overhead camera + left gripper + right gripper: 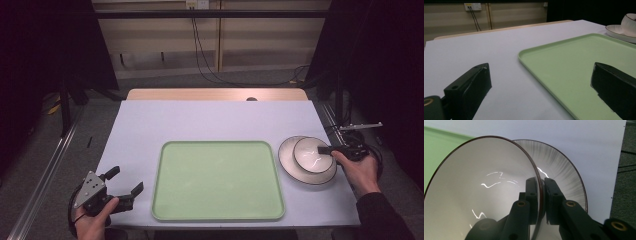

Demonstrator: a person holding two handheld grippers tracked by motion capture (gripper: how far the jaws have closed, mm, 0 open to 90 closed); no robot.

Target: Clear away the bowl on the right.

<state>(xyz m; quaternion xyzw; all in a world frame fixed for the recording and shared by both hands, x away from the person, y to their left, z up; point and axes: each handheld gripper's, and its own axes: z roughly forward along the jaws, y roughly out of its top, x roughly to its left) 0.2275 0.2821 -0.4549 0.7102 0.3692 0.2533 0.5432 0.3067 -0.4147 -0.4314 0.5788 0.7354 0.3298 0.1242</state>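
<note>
A white bowl (313, 154) with a dark rim rests on a white plate (291, 159) at the table's right, just beside the green tray (218, 180). My right gripper (330, 150) is shut on the bowl's right rim; in the right gripper view the bowl (486, 187) has its rim pinched between the two black jaws of my right gripper (540, 192), with the ribbed plate (564, 170) behind. My left gripper (123, 182) stands open near the front left corner, level with the table. In the left gripper view its jaws frame the tray (579, 65), with nothing between them.
The pale table cover (210, 120) lies bare behind the tray. A wooden table edge (215, 94) runs along the back. Cables (210, 70) hang from a wall socket beyond. Dark frames stand at both sides.
</note>
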